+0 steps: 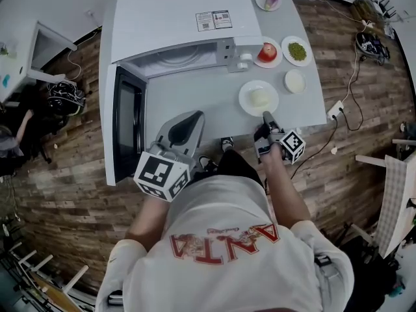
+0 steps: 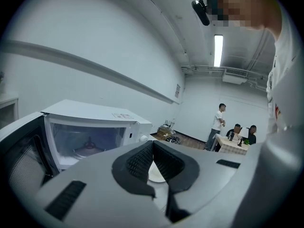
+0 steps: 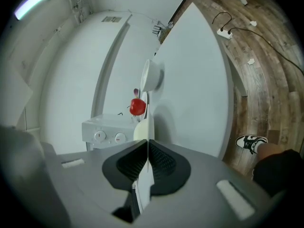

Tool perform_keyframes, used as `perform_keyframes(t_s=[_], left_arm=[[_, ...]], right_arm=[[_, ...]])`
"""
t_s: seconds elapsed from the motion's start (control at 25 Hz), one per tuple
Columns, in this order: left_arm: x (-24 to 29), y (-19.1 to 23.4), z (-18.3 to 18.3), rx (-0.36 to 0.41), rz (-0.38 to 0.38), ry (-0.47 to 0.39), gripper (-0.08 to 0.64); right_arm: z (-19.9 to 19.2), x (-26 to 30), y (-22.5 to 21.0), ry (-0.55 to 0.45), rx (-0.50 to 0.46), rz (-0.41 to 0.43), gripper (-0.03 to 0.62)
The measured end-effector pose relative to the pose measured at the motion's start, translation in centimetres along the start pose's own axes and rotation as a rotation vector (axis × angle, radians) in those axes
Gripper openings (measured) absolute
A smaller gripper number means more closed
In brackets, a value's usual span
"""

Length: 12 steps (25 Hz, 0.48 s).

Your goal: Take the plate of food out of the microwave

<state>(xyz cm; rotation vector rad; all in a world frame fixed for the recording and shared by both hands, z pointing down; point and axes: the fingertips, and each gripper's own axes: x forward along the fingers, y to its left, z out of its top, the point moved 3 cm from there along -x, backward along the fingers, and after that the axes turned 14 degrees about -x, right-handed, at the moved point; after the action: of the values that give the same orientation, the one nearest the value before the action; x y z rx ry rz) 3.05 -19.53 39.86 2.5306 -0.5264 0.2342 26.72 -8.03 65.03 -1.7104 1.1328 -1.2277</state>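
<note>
- Plate of food (image 1: 246,100) was already out of the microwave (image 1: 175,18); it sat on the table (image 1: 195,99), off the microwave's control-panel corner and on the person's side
- Right gripper (image 1: 266,117) was clamped on that plate's near rim; its own view showed the thin white edge pinched between the pads
- Left gripper (image 2: 152,146) had its tips together with nothing between them; it hovered before the microwave's open door (image 1: 127,122)
- Judged step: setting down and letting go; best to keep the plate level, feel it flat on the table, part the jaws fully, then back straight off the rim so nothing drags
- Plate held a pale mound of food (image 1: 260,97)
- Microwave cavity held only its glass turntable (image 1: 175,57)
- Beside the microwave's panel: a plate with red fruit (image 1: 276,61), a plate of green peas (image 1: 297,64); a small white dish (image 1: 294,81), contents unclear
- Behind those, level with the microwave's top: a plate with something purple (image 1: 261,2)
</note>
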Motion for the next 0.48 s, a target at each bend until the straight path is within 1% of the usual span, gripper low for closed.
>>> perform_keyframes(t_s=[0.2, 0.32, 0.4, 0.48], left_arm=[[0.0, 0.4, -0.1, -0.007, 0.008, 0.007, 0.009], [-0.1, 0.8, -0.2, -0.015, 0.019, 0.006, 0.009], [-0.1, 1.1, -0.1, -0.023, 0.025, 0.003, 0.009], [-0.2, 1.4, -0.1, -0.037, 0.030, -0.002, 0.009]], right_arm=[[1.1, 0.0, -1.2, -0.023, -0.002, -0.026, 0.012], [1.1, 0.0, -1.7, -0.008, -0.009, -0.040, 0.012], [1.1, 0.1, -1.6, 0.013, -0.034, -0.045, 0.014], [1.2, 0.3, -1.3, 0.038, -0.074, -0.029, 0.014]])
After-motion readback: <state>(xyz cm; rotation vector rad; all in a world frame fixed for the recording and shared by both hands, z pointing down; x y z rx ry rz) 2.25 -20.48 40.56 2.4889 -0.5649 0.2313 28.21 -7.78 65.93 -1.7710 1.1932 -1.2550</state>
